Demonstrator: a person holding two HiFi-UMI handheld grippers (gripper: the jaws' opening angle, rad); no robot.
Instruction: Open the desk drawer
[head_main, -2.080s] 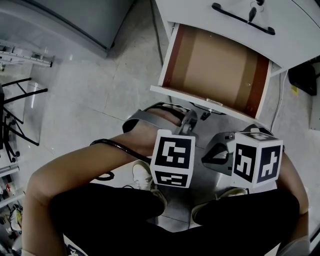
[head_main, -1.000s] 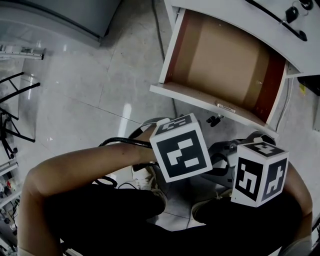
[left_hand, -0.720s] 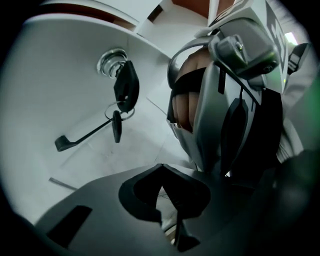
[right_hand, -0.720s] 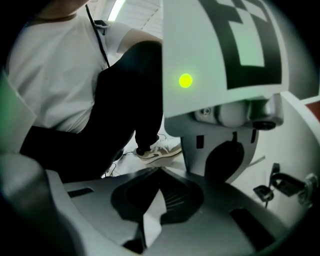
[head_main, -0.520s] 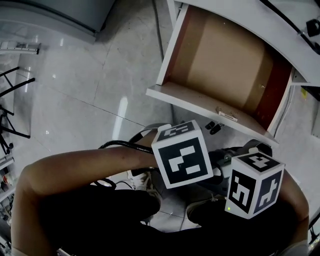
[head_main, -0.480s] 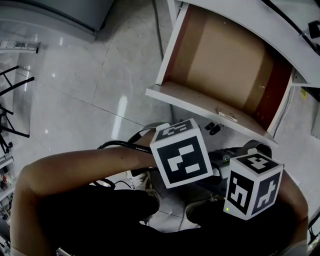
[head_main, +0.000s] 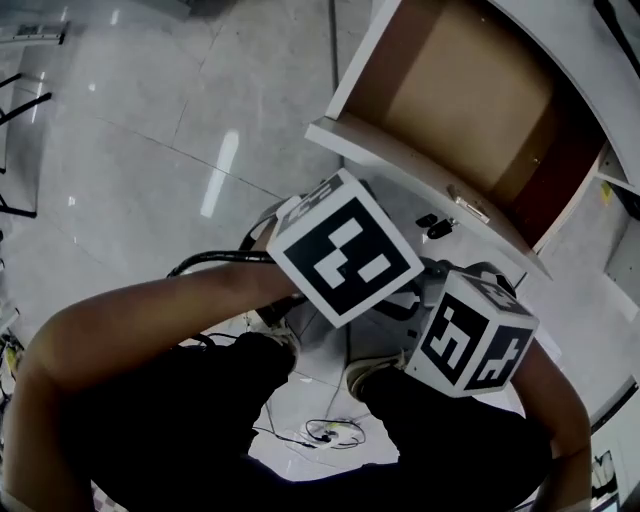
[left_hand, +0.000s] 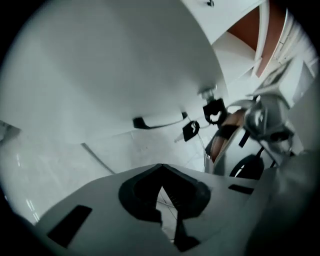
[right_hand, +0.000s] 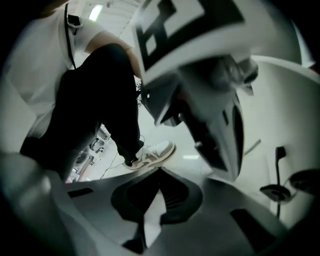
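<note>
The desk drawer (head_main: 470, 100) stood pulled well out at one o'clock in the head view, its bare bottom showing, so the opening step looked done. The left gripper (left_hand: 160, 169) and right gripper (right_hand: 159, 172), at about six o'clock from its front panel, each had fingers pressed together on nothing. The next move likely called only for staying clear.

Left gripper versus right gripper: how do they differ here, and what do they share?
The left gripper faces a white front with a black handle and hanging keys; the right gripper faces the person's shoe. In the head view, the left marker cube shows mainly one broad face, the right marker cube two. Both have jaws shut, empty.
</note>
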